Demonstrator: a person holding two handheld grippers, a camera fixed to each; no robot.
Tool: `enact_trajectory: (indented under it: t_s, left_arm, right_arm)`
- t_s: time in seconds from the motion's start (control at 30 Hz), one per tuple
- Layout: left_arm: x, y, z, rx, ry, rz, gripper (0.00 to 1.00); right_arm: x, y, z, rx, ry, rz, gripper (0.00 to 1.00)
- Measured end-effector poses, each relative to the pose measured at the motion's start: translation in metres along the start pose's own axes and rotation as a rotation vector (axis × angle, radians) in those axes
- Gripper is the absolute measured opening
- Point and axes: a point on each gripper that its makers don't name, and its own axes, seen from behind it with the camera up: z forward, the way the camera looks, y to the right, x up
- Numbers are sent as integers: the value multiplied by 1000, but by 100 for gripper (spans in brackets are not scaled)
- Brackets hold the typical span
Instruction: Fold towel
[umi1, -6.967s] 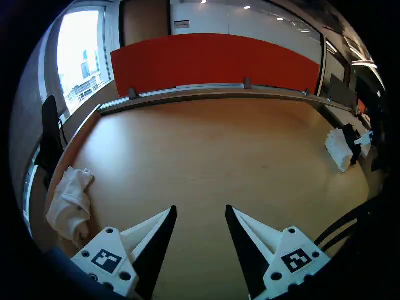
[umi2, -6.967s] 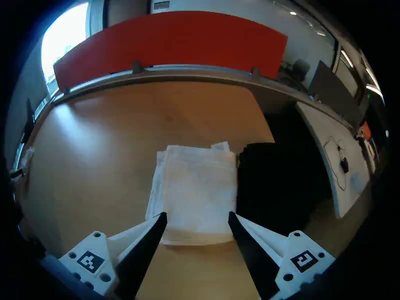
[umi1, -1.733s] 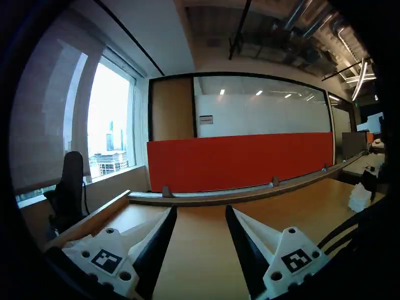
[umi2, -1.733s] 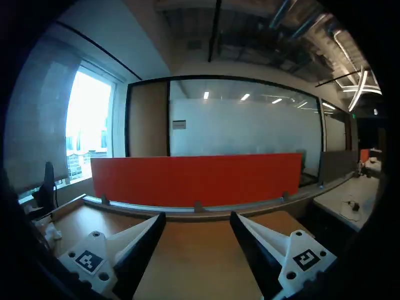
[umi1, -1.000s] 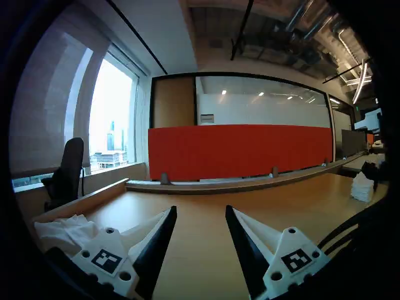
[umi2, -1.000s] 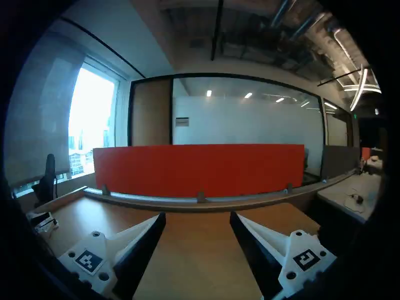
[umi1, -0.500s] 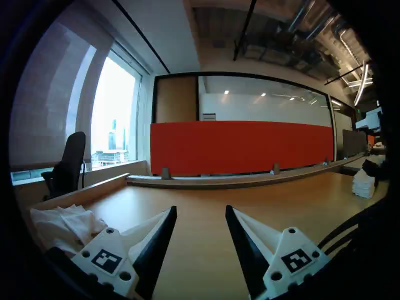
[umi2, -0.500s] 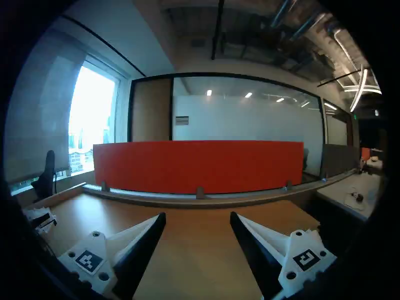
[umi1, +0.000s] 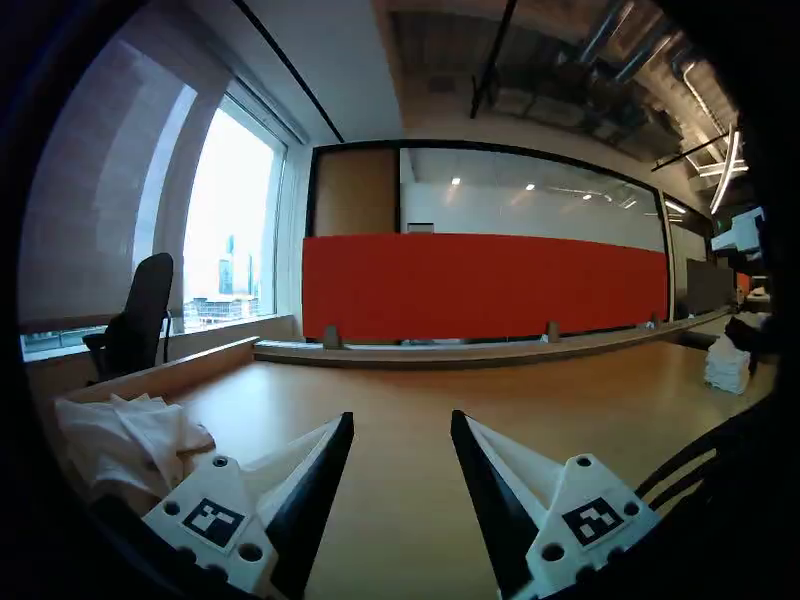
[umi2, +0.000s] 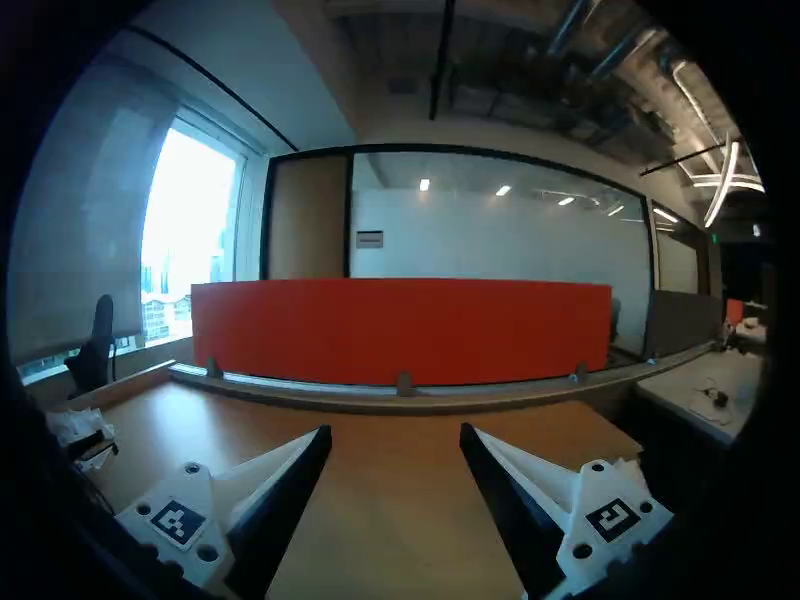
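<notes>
The crumpled towel (umi1: 125, 445) is lying by the tabletop's (umi1: 420, 400) left edge — close on the left of the left gripper (umi1: 400, 470), which is gaping wide, empty. The right gripper (umi2: 395, 480), also wide and empty, is hovering farther off.

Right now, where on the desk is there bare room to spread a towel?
Bare desk runs ahead of the left gripper, between the crumpled towel on its left and the folded stack far right, back to the red divider. Those two edges are the crowded spots.
</notes>
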Motion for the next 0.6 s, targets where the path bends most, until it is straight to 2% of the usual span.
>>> enact_trajectory:
  t_s: [0.6]
  left_arm:
    - [-3,4,3,-6,1,6,71]
  right_arm:
    - [2,13,-1,-10,19,11,99]
